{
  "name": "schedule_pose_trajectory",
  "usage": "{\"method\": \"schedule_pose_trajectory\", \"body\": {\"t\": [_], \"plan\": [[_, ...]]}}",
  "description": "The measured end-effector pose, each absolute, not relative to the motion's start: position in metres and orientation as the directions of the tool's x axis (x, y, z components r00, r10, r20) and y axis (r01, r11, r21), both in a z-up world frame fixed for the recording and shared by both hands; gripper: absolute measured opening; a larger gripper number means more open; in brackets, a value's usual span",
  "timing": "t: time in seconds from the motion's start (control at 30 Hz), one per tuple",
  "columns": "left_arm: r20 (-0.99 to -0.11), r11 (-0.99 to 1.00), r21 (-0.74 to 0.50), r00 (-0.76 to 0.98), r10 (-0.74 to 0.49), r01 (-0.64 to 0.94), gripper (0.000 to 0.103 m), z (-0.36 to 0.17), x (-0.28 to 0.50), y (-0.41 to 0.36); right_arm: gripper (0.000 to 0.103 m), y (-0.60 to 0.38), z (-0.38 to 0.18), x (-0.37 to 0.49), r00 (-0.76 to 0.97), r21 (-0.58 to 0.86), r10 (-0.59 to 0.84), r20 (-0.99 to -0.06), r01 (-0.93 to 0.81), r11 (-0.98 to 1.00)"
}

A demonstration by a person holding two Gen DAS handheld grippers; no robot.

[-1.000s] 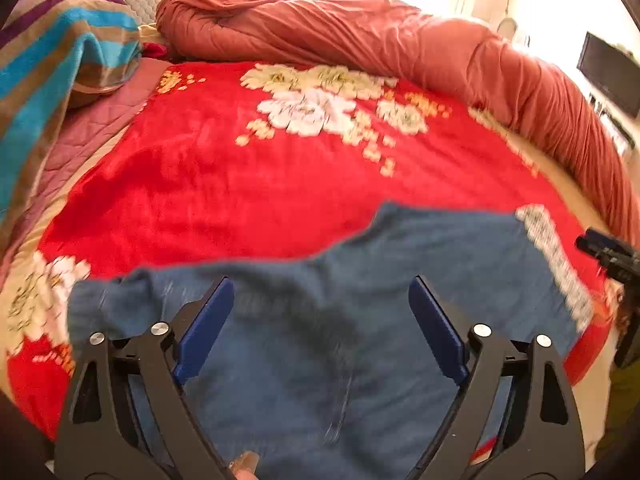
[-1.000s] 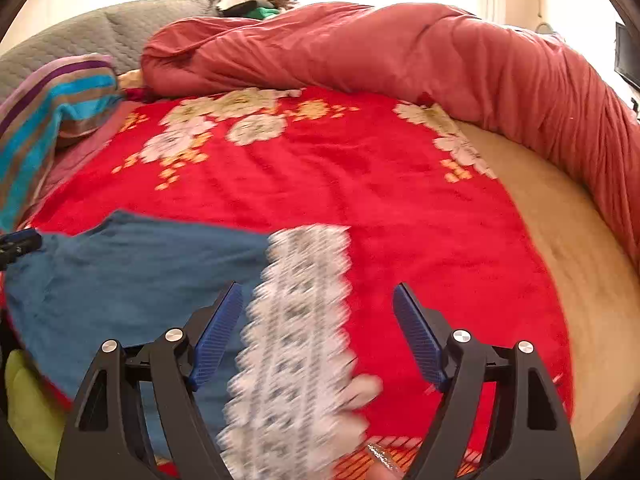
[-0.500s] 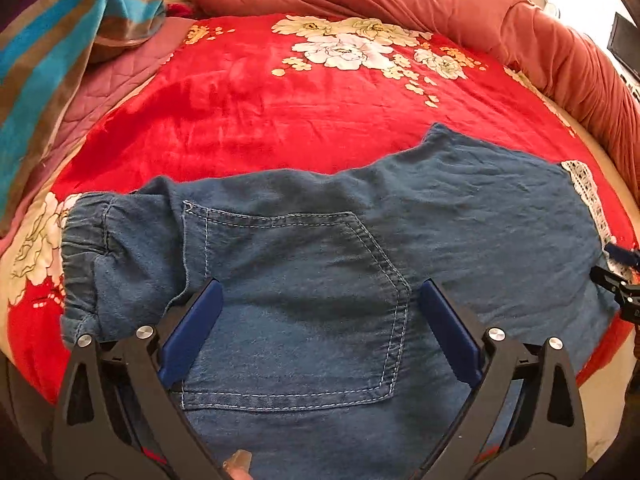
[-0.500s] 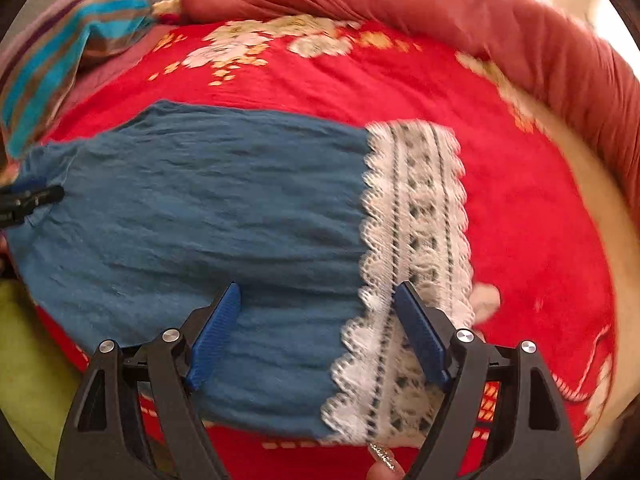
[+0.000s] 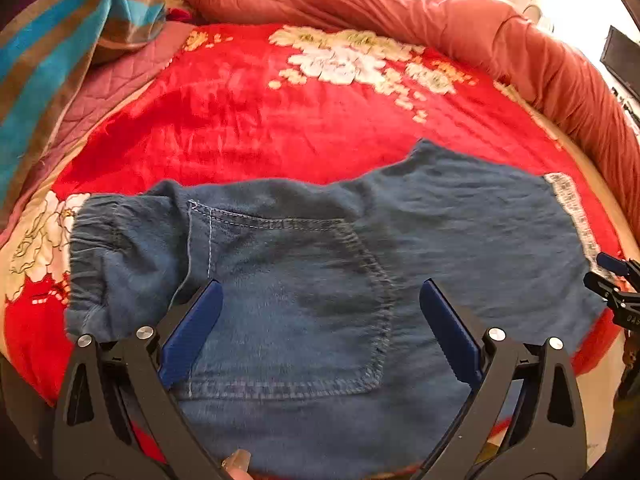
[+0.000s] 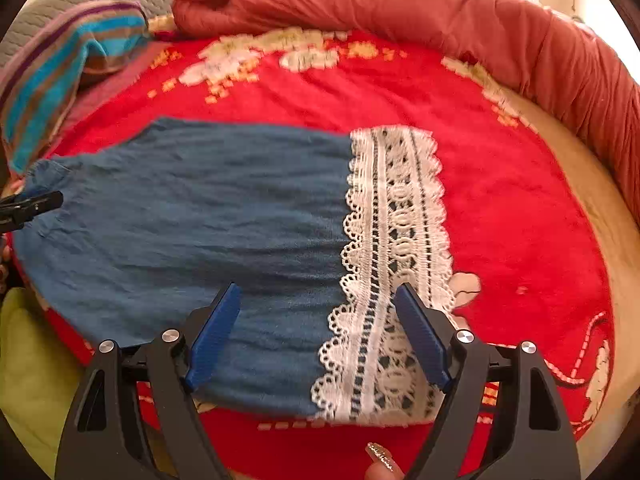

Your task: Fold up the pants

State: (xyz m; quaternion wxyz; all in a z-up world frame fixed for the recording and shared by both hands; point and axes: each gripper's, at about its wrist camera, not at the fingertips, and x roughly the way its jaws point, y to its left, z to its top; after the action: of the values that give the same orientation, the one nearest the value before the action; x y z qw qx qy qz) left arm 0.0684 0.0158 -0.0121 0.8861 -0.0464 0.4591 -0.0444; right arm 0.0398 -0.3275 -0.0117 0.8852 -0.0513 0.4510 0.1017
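Note:
Blue denim pants (image 5: 320,264) lie flat across the near edge of a red floral blanket (image 5: 280,120), waistband at the left, back pocket (image 5: 296,304) facing up. The leg ends in a white lace hem (image 6: 396,264) on the right; the denim leg also shows in the right wrist view (image 6: 200,216). My left gripper (image 5: 320,320) is open and empty, hovering over the pocket. My right gripper (image 6: 318,320) is open and empty, hovering over the leg just left of the lace. Each gripper's tip shows at the edge of the other view: the right one (image 5: 612,280) and the left one (image 6: 28,208).
A rolled rust-red duvet (image 5: 400,12) runs along the back and right side of the bed. A striped blue-and-brown blanket (image 5: 60,40) is piled at the back left. The bare mattress edge (image 6: 580,184) shows on the right. A yellow-green cloth (image 6: 28,360) lies below the bed edge.
Both grippers stayed open. The views tilted down onto the pants a second ago, then rose slightly; the pants now lie spread flat and still.

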Motion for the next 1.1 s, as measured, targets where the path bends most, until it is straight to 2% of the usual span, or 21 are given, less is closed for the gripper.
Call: {"method": "schedule_pose_trajectory", "body": {"t": [0.27, 0.5, 0.73, 1.1], "plan": [[-0.780, 0.984, -0.116, 0.601, -0.174, 0.134, 0.093, 0.013, 0.047, -0.018, 0.079, -0.329, 0.009, 0.018, 0.611, 0.008, 0.161, -0.775, -0.246, 0.969], [-0.814, 0.967, -0.077, 0.544, -0.202, 0.243, 0.093, -0.002, 0.031, -0.061, 0.079, -0.319, -0.001, 0.010, 0.579, 0.033, 0.193, -0.792, -0.274, 0.961], [-0.876, 0.970, -0.057, 0.454, -0.162, 0.235, 0.093, -0.032, 0.036, -0.067, 0.079, -0.316, -0.025, 0.011, 0.513, 0.049, 0.184, -0.838, -0.266, 0.963], [-0.860, 0.967, -0.036, 0.486, -0.158, 0.251, 0.093, -0.021, 0.029, -0.073, 0.079, -0.331, 0.001, 0.004, 0.588, 0.088, 0.223, -0.777, -0.250, 0.964]]}}
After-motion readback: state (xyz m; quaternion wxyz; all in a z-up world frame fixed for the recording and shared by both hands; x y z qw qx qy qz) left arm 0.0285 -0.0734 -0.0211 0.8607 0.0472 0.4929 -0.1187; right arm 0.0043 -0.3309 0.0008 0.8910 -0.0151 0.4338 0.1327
